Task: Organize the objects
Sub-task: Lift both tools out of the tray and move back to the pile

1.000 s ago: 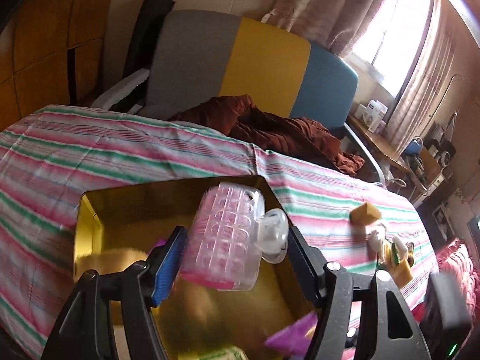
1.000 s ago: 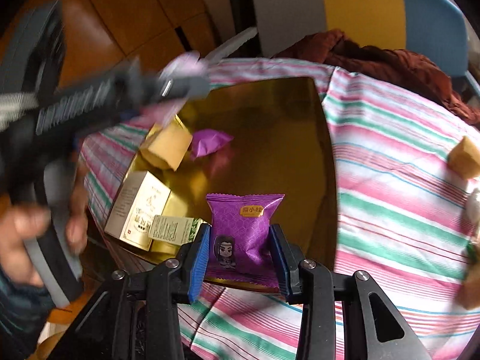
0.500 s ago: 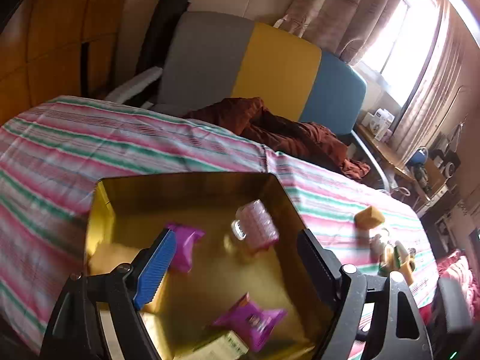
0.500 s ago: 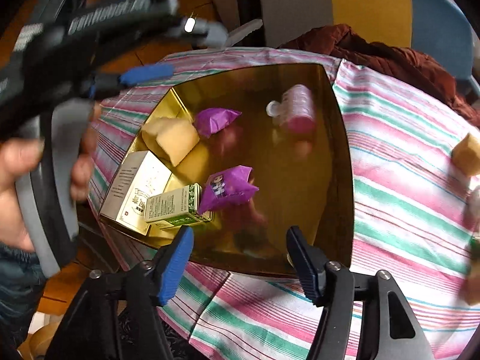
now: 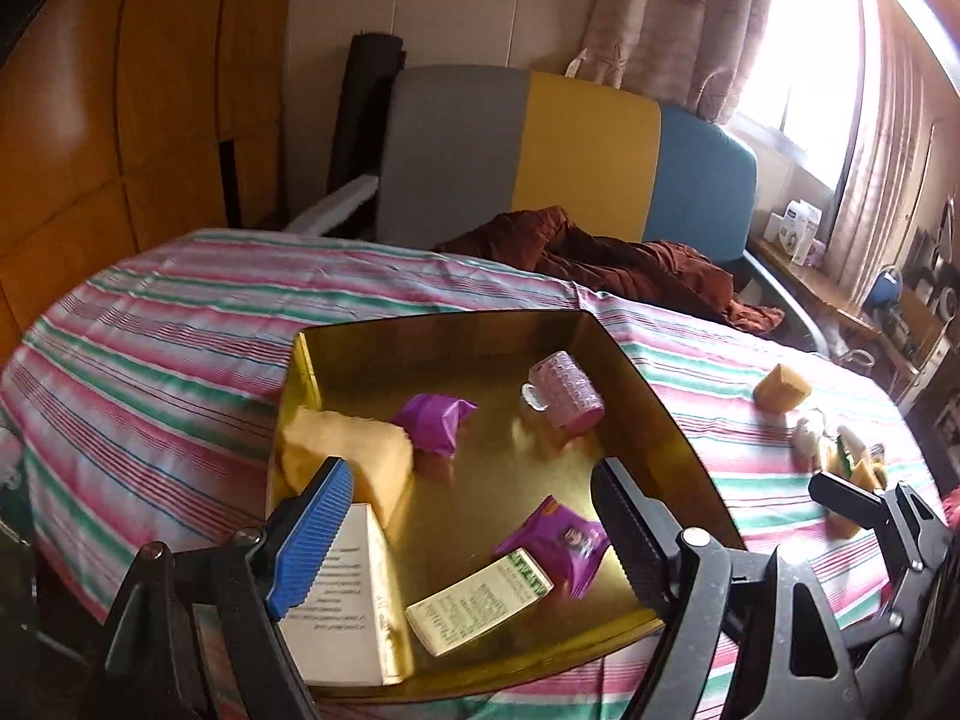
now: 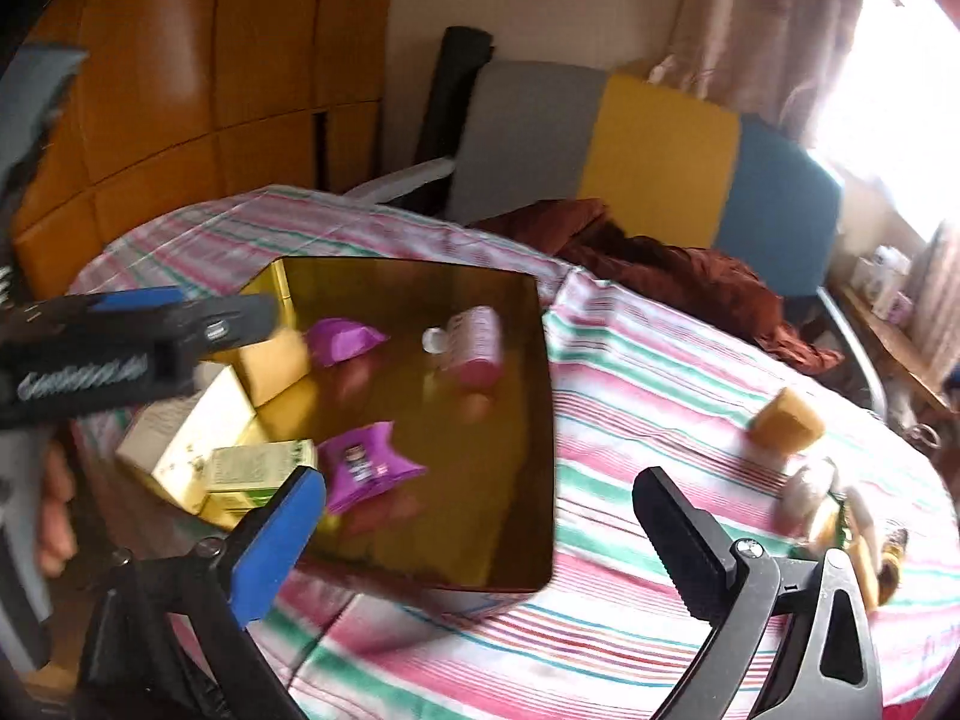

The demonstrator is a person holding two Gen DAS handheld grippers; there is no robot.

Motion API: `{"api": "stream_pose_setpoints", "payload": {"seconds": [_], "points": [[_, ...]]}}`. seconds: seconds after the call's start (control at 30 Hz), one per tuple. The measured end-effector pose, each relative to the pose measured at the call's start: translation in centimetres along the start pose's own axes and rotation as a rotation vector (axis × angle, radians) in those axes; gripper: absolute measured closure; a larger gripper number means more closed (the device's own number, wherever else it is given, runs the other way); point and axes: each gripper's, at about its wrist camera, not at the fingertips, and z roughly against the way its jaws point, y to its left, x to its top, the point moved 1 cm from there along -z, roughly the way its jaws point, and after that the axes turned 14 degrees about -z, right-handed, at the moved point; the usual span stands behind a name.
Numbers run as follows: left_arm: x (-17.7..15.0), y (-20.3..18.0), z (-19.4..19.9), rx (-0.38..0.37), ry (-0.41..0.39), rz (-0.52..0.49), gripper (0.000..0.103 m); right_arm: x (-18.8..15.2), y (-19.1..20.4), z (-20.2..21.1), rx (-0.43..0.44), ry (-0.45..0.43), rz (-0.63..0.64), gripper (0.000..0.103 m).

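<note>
Both tongs — left, right — gape empty over the gold tray. A sponge and small clutter wait right of it; a hasty reach could scatter them.

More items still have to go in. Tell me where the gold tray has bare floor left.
Inside the gold tray, the far strip behind the purple packet and pink roller is bare, as is the middle band down to the near right corner. The left side is crowded: yellow sponge, white box, green box, second purple packet.
</note>
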Motion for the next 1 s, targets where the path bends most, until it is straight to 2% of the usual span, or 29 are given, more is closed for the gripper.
{"api": "stream_pose_setpoints", "payload": {"seconds": [0.1, 0.17, 0.27, 0.4, 0.57, 1.0], "points": [[-0.4, 0.0, 0.6, 0.022, -0.005, -0.001, 0.021, 0.0, -1.0, -0.1, 0.027, 0.028, -0.05, 0.001], [-0.7, 0.0, 0.6, 0.034, 0.005, 0.002, 0.021, -0.1, -1.3, 0.2, 0.019, 0.005, -0.061, 0.001], [-1.4, 0.0, 0.6, 0.054, 0.023, 0.004, 0.03, -0.2, -2.0, 1.0, 0.006, -0.024, -0.079, 0.001], [-1.9, -0.2, 0.6, 0.062, 0.037, 0.001, 0.03, -0.4, -2.4, 1.6, -0.007, -0.054, -0.097, 0.001], [-2.1, -1.0, 0.8, 0.046, 0.039, -0.023, 0.03, -0.5, -2.7, 1.9, -0.004, -0.056, -0.103, 0.001], [-2.2, -3.1, 0.2, -0.064, 0.063, -0.054, 0.03, -0.6, -5.0, 1.6, -0.034, -0.042, -0.145, 0.001]]}}
